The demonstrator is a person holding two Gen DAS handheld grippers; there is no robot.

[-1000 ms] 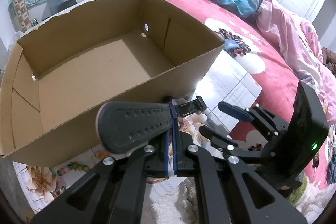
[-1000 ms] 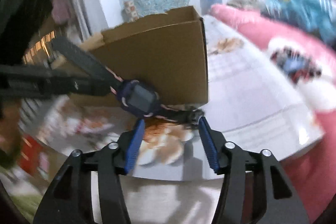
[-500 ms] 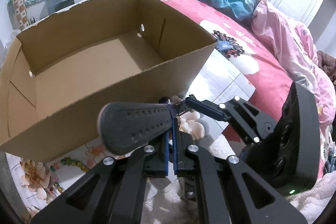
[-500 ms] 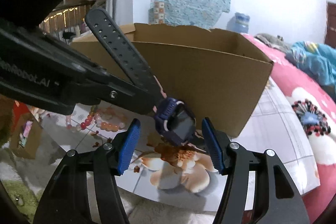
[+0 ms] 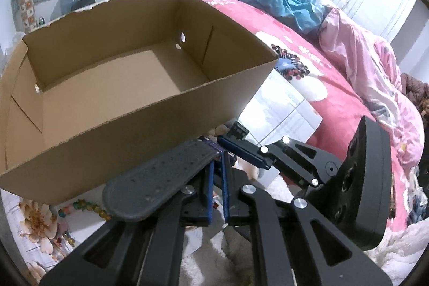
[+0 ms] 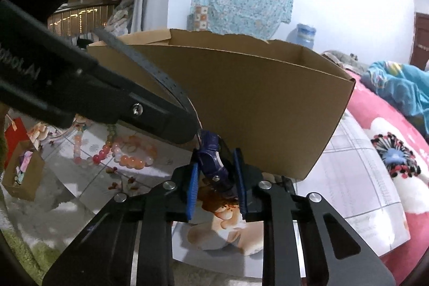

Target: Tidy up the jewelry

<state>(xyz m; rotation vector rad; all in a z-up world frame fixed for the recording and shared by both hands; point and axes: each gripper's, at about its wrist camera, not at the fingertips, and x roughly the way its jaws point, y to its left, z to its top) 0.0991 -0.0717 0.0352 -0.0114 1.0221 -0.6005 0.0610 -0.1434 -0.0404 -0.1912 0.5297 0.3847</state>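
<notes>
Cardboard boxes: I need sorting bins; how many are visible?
2: a large open brown cardboard box on the table; a small brown cardboard box low at far left, right wrist view. Others may be hidden.

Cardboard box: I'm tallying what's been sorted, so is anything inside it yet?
Empty, as far as shown: the left wrist view shows the cardboard box with a bare brown floor; the near inside corner is hidden.

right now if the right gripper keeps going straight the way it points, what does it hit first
The right gripper already has the purple watch between its fingers; straight beyond it stands the cardboard box, whose near wall it would probably meet first, though depth is unclear.
</notes>
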